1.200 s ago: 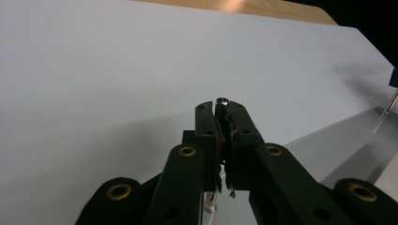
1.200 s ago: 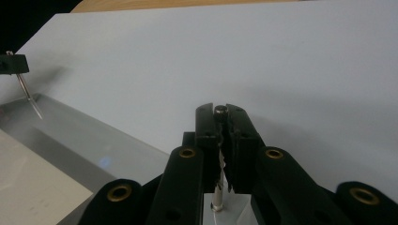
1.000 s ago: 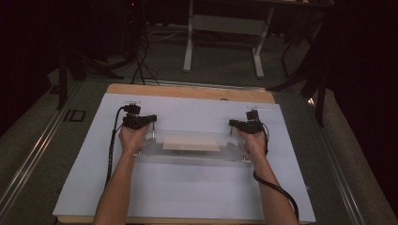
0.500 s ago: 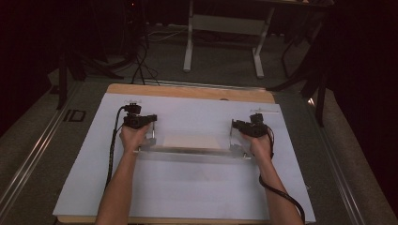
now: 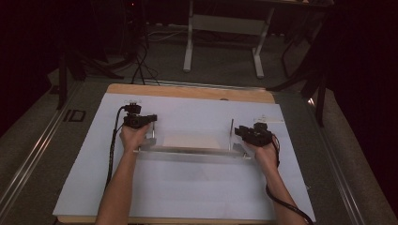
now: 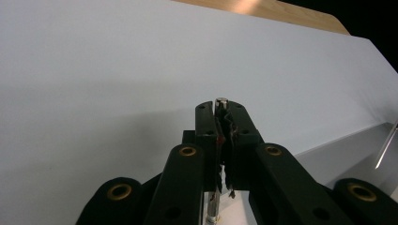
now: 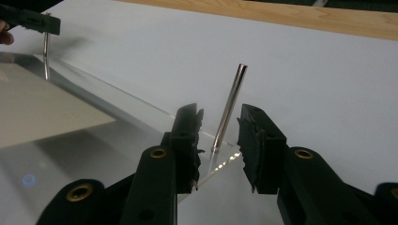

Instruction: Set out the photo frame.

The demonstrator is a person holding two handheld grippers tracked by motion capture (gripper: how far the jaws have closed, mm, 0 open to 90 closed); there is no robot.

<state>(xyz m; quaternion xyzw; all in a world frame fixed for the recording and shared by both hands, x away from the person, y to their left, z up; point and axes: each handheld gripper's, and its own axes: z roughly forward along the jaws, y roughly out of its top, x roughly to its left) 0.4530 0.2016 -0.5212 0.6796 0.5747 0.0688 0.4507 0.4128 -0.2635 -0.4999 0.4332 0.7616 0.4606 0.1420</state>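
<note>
Left gripper (image 6: 220, 136) clamps the left steel pin (image 6: 221, 101) at the clear panel's (image 5: 197, 152) left end; right gripper (image 7: 218, 140) has just been opening, its pin (image 7: 228, 107) standing free between the jaws.

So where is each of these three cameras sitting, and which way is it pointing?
High view: above the person's side, looking forward and down on the table; both forearms, left tool and right tool show.
Left gripper view: rides the left tool, its jaws shut on a metal pin.
Right gripper view: rides the right tool, jaws just opened around the other pin, not pressing it.
Shared: the clear plate.
</note>
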